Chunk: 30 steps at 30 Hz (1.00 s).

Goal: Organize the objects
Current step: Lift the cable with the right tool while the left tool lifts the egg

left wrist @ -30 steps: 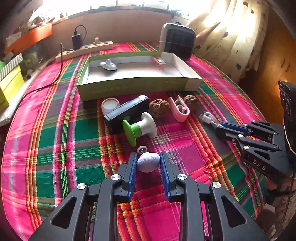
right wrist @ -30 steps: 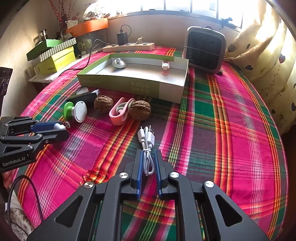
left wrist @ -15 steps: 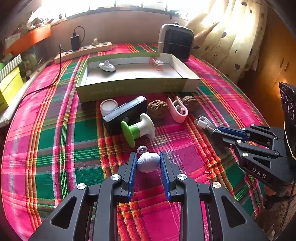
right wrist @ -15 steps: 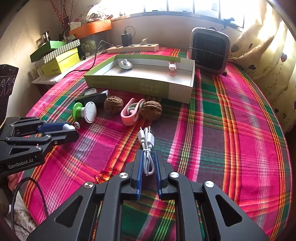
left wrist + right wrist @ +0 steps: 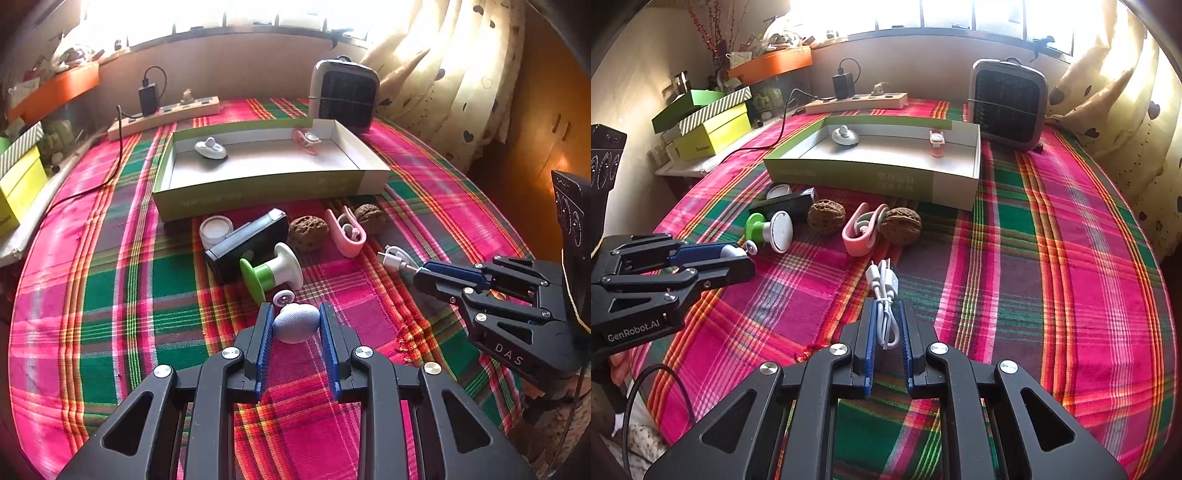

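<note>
Left wrist view: left hand-held gripper (image 5: 296, 325) clamped on a pale egg-shaped ball (image 5: 296, 326), blue pads touching both its sides, low over the plaid worktop (image 5: 110, 295). Looks like the pick step is done; carry to the box (image 5: 266, 195) comes next, by my read. Box sits ahead, already holding a white knob piece (image 5: 210, 149) and a pink watch (image 5: 307, 139). In the way between gripper and box: small white wheel (image 5: 283, 297) just beside the ball, green-white spool (image 5: 271, 275), black case (image 5: 247, 247), white jar (image 5: 216, 230), walnut (image 5: 307, 233), pink clip (image 5: 347, 236). Next move calls for a lift high enough to clear these and the box's near wall.

Right wrist view: right hand-held gripper (image 5: 886, 325) closed on a folded white cable (image 5: 884, 295), plugs pointing forward past the fingertips, loop between the pads. Cable looks raised off the cloth, hard to be sure. Same box (image 5: 886, 181) ahead, slightly left; a second walnut (image 5: 900, 226) and the pink clip lie on the line to it. Heater (image 5: 1008, 105) and power strip (image 5: 857, 101) behind the box, stacked boxes (image 5: 709, 122) at left. The limp cable could snag on the wall.
</note>
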Motion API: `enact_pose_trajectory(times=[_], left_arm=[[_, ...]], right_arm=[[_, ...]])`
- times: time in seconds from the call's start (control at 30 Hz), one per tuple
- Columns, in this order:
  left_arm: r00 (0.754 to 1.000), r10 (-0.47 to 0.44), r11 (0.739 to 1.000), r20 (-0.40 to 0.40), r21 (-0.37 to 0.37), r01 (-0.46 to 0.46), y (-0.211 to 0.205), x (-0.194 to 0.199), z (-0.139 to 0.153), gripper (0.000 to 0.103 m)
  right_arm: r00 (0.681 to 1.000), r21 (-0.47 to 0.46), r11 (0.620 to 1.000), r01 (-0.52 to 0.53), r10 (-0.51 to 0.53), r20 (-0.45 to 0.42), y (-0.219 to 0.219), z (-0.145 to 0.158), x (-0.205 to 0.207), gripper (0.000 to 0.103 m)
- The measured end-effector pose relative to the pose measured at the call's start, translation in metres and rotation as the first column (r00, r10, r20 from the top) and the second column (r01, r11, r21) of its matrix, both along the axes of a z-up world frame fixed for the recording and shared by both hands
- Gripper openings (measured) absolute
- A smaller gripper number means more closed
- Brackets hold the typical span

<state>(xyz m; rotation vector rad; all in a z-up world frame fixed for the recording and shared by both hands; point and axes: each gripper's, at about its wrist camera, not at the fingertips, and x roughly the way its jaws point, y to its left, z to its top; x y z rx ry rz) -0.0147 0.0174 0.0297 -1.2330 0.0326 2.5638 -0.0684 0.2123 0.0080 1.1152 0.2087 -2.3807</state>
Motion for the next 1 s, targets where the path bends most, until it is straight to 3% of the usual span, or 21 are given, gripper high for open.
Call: enact_pose_trajectory(times=[0.73,1.0], left_arm=[[0.999,0.003,1.000,-0.034,0.003,-0.003,-0.007,-0.003,0.011,0.023],[1.000,0.005,1.000,-0.022,0.006,-0.005,-0.008,-0.004,0.008,0.023]], right_arm=[[0.999,-0.045,0.998,0.048,-0.049,-0.010,0.007,0.005,0.002,0.008],[1.000,-0.034,0.999,0.014,-0.013,0.023,0.003,-0.003,0.000,0.009]])
